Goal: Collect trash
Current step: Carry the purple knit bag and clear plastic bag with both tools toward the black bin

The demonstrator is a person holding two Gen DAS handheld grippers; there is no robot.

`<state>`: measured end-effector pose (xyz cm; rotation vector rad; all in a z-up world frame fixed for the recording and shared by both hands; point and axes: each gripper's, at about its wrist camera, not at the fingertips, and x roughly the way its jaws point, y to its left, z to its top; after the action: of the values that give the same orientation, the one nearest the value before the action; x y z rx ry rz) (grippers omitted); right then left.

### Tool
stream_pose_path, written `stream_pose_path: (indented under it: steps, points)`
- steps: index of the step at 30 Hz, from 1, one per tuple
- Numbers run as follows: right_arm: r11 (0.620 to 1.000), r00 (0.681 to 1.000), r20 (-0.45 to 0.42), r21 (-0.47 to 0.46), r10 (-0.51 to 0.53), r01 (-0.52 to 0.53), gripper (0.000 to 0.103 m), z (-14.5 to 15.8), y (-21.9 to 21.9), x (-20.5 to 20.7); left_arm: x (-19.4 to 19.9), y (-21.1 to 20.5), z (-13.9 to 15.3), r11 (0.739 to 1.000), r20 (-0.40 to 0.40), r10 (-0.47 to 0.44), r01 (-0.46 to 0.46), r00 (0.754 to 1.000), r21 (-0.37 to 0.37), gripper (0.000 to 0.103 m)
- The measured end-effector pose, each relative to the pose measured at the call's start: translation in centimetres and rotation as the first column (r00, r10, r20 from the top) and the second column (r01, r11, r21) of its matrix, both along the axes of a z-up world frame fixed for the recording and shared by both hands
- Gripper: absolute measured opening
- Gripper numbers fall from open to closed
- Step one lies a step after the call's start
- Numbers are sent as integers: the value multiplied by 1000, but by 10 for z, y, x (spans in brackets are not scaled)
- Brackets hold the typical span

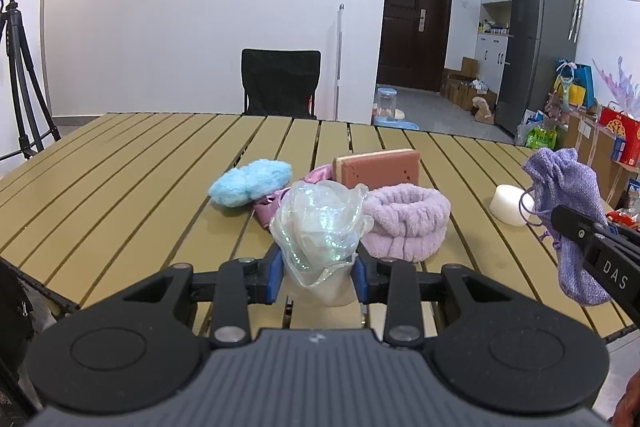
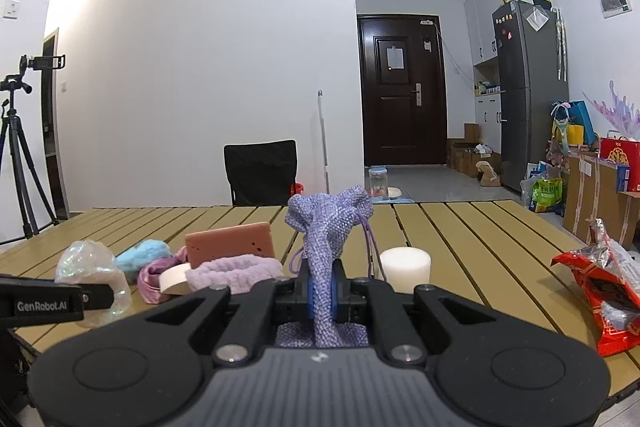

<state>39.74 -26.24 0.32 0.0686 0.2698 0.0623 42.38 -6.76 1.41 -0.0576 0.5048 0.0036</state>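
My left gripper (image 1: 318, 277) is shut on a crumpled iridescent clear film (image 1: 320, 227) with a whitish lump at its bottom, held just above the slatted table (image 1: 120, 167). My right gripper (image 2: 322, 297) is shut on a purple knit drawstring pouch (image 2: 326, 227), which sticks up between its blue pads. In the left wrist view the pouch (image 1: 568, 195) hangs at the right in the right gripper (image 1: 562, 227). In the right wrist view the left gripper (image 2: 105, 294) and the film (image 2: 92, 267) are at the left edge.
On the table lie a blue fluffy pad (image 1: 250, 183), a pink sponge block (image 1: 380, 169), a lilac towelling band (image 1: 406, 223), a pink satin scrunchie (image 1: 272, 209), a tape roll (image 2: 174, 279), a white foam cylinder (image 1: 512, 205) and a red snack wrapper (image 2: 604, 291). A black chair (image 1: 280, 83) stands behind.
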Motion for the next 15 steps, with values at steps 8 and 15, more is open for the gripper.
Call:
stream_pose_path:
  steps: [8,15]
  points:
    - [1000,1000,12,2,12,-12,7,6,1,-27,-29,7,2,1000,25,-10,11,1000,-14,34]
    - [1000,1000,17,17,19,-20,7,7,1,-54,-57,13,0,999,28,-19,20,999,-30,34]
